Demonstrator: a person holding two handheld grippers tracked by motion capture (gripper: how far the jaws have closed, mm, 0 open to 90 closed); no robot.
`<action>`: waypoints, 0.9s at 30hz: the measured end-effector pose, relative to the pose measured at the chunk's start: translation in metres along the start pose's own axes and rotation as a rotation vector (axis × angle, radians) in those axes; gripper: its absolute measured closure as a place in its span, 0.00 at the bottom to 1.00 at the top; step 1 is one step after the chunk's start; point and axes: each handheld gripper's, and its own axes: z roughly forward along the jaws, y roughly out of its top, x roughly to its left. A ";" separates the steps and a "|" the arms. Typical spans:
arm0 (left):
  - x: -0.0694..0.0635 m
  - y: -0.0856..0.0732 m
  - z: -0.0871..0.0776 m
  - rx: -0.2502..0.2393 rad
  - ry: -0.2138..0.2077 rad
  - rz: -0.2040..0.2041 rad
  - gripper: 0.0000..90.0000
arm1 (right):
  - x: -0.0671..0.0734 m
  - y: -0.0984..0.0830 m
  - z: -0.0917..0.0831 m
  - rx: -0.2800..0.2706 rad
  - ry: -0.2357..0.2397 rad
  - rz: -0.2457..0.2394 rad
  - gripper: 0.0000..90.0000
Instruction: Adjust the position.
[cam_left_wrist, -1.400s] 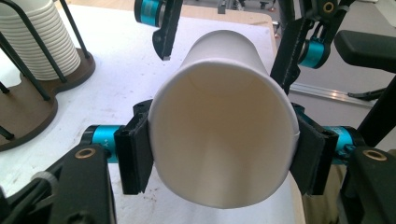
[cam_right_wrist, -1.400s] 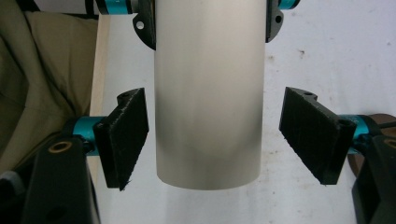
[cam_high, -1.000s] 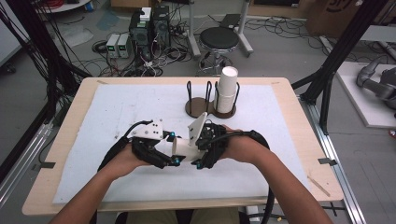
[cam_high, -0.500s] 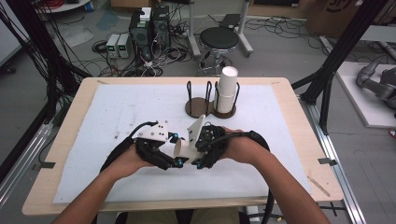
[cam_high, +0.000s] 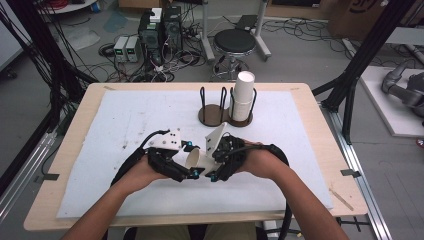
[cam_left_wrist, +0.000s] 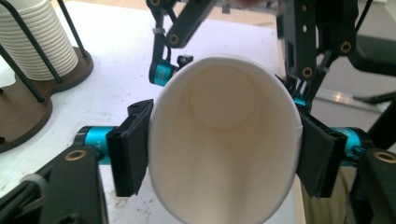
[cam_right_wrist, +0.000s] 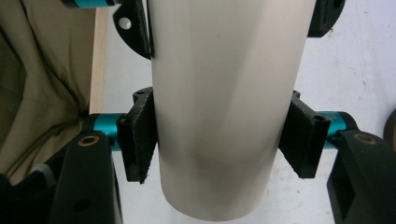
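A white paper cup (cam_high: 192, 159) lies on its side above the white foam mat (cam_high: 115, 125), held between the two grippers near the table's front edge. The right gripper (cam_right_wrist: 218, 140) clamps the cup's body, its jaws having just closed. The left gripper (cam_left_wrist: 223, 154) brackets the squashed rim, its jaws having just been opening, pads touching the sides. A stack of white cups (cam_high: 243, 95) stands in the brown wire rack (cam_high: 212, 114) behind.
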 end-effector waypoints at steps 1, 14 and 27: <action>0.000 -0.001 0.000 -0.010 0.008 -0.002 0.31 | 0.000 0.000 0.000 0.000 0.000 0.000 0.40; 0.007 -0.014 -0.028 -0.344 0.106 -0.143 0.19 | -0.001 -0.051 0.004 -0.173 -0.029 0.175 0.39; 0.017 -0.061 -0.044 -0.408 0.305 -0.244 0.19 | 0.008 -0.103 -0.001 -0.386 -0.192 0.286 0.39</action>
